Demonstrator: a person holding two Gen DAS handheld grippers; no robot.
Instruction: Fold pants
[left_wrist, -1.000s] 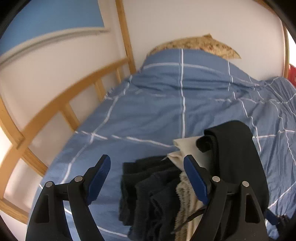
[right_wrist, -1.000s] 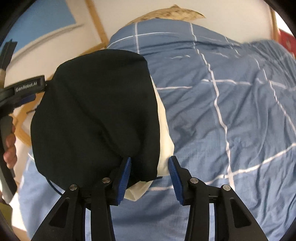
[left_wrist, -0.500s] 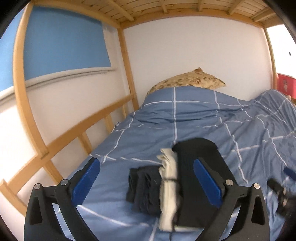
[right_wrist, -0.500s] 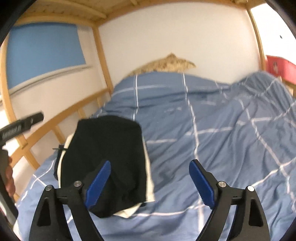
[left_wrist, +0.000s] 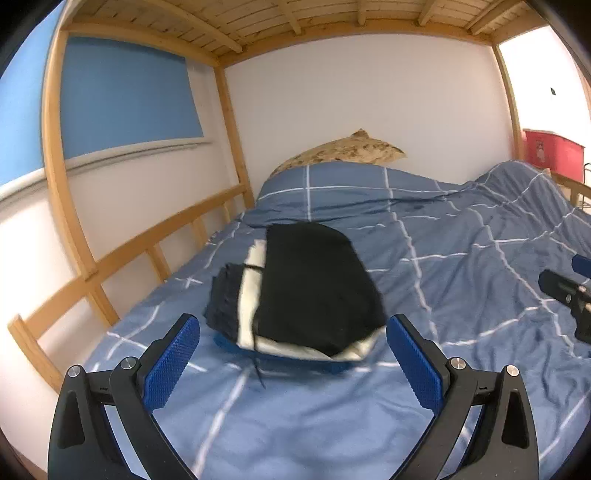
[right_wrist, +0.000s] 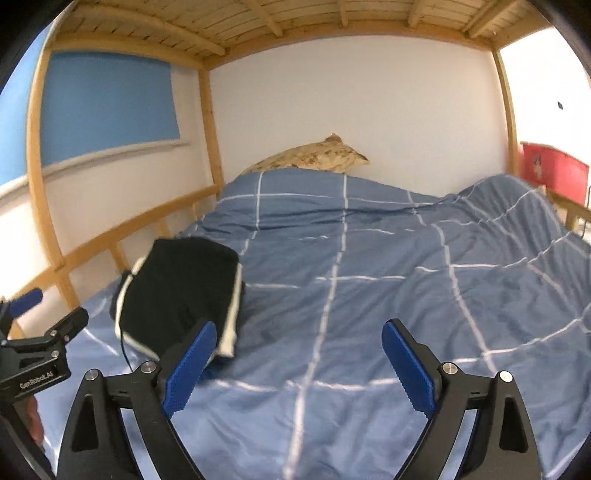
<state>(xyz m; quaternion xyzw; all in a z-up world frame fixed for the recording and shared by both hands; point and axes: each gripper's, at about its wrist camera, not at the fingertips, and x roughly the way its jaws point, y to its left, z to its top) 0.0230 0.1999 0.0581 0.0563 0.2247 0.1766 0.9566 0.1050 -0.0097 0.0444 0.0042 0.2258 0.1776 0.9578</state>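
The folded black pants (left_wrist: 314, 280) lie on top of a small stack with a cream garment (left_wrist: 251, 291) and a dark knit one (left_wrist: 223, 299), on the blue checked duvet (left_wrist: 443, 258). The stack also shows in the right wrist view (right_wrist: 181, 291), at the left. My left gripper (left_wrist: 291, 363) is open and empty, just short of the stack. My right gripper (right_wrist: 299, 365) is open and empty over bare duvet (right_wrist: 369, 295), to the right of the stack. The right gripper's tip shows at the left wrist view's right edge (left_wrist: 565, 291).
A wooden bed rail (left_wrist: 147, 251) runs along the left side by the white wall. A patterned pillow (left_wrist: 347, 151) lies at the head of the bed. A red box (left_wrist: 550, 151) stands beyond the right edge. Wooden slats (right_wrist: 258, 22) hang overhead.
Both grippers have opened wide and pulled back and up from the stack. The right gripper let go of the black pants, which now rest folded on top of the stack.
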